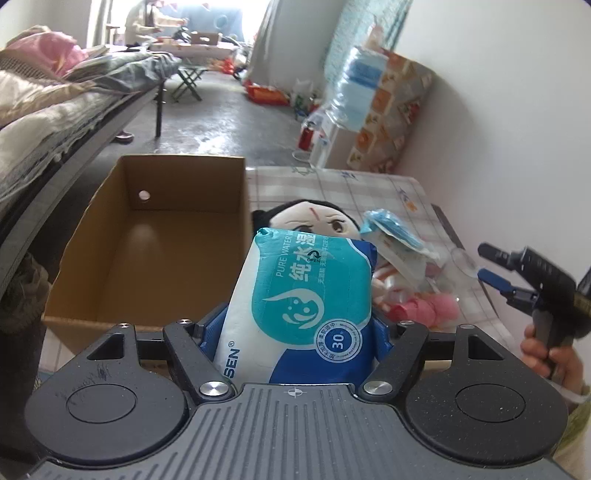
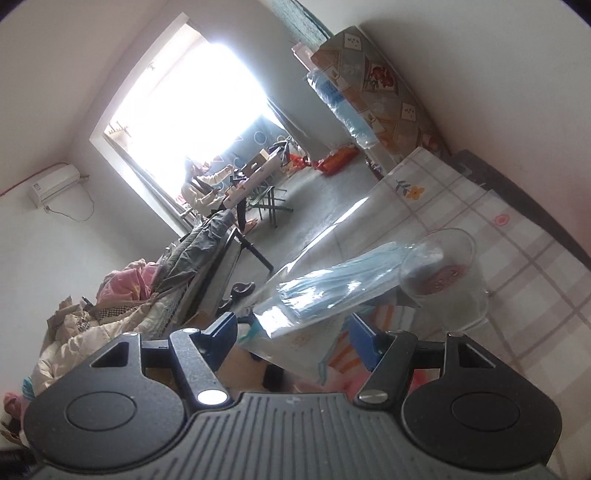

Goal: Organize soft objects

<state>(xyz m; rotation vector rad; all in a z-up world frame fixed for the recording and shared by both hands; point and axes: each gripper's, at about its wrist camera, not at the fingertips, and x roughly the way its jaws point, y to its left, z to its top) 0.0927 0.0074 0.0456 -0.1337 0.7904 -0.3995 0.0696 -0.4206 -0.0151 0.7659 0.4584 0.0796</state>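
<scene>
My left gripper (image 1: 295,325) is shut on a teal, white and blue wet-wipes pack (image 1: 299,299) and holds it upright above the table, just right of an open cardboard box (image 1: 147,236). Behind the pack lies a plush doll with black hair (image 1: 317,219). A clear bag of blue face masks (image 1: 391,232) rests on pink and striped soft items (image 1: 436,308). My right gripper (image 1: 495,266) shows at the right, open. In the right wrist view, the right gripper (image 2: 291,328) is open around the near end of the mask bag (image 2: 332,284), not closed on it.
A clear plastic cup (image 2: 447,273) stands on the checked tablecloth (image 2: 535,295) beside the mask bag. A bed with quilts (image 1: 48,122) runs along the left. A water jug (image 1: 354,88) and a patterned board (image 1: 395,110) stand against the far wall. A person sits at a far table (image 1: 147,22).
</scene>
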